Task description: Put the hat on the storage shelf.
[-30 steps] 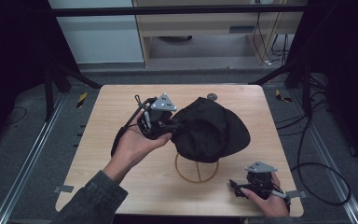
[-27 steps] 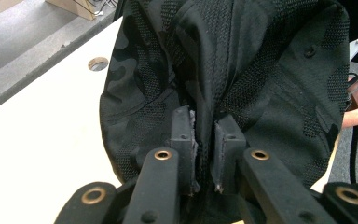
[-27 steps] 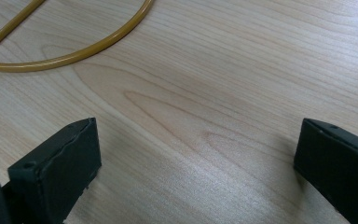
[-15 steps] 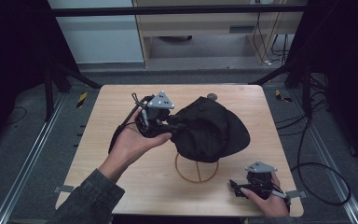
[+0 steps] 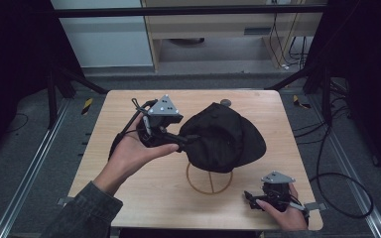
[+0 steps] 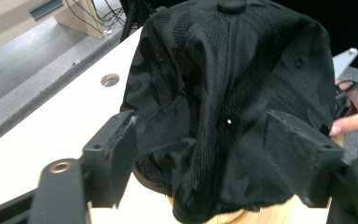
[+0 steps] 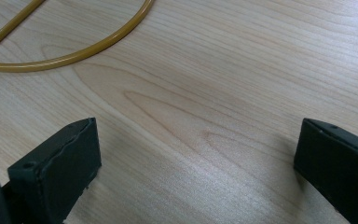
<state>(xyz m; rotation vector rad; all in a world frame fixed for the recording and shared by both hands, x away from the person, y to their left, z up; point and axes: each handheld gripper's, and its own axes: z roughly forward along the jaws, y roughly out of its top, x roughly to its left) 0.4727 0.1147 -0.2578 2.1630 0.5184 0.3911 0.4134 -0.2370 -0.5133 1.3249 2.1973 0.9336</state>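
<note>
Setting: wooden table point(image 5: 129, 198) on a grey floor, dark frame posts at its sides, a pale cabinet seen beyond its far edge.
Cap: a black cap point(image 5: 225, 139) is draped over a wire stand, whose yellow ring base point(image 5: 209, 181) rests on the table just toward the near edge from the middle; the cap hangs above the table's centre, its crown button turned toward the far edge.
Left gripper: the left gripper point(image 5: 181, 140) is held level at the cap's left side, pointing along the table toward its right edge. Its jaws have just been opening; in the left gripper view they stand apart on either side of the cap's lower fabric point(image 6: 223, 140), and no pad is seen pressing on the cloth, so the cap is judged released.
Right gripper: the right gripper point(image 5: 250, 197) is rested near the table's near right corner, jaws spread wide with bare wood between them and nothing held; part of the ring base point(image 7: 74, 51) is seen ahead of it.
Key relation: the cap lies straight ahead of the left gripper, touching or almost touching its tips, while the right gripper is well apart from it, toward the near right corner. The left hand is clearly the nearer.
Long axis: the cap is stretched roughly left to right across the table, in line with the left gripper's reach.
Judgement: a straight pull-back toward the left edge would be needed to clear the fabric without dragging the cap off its stand.
</note>
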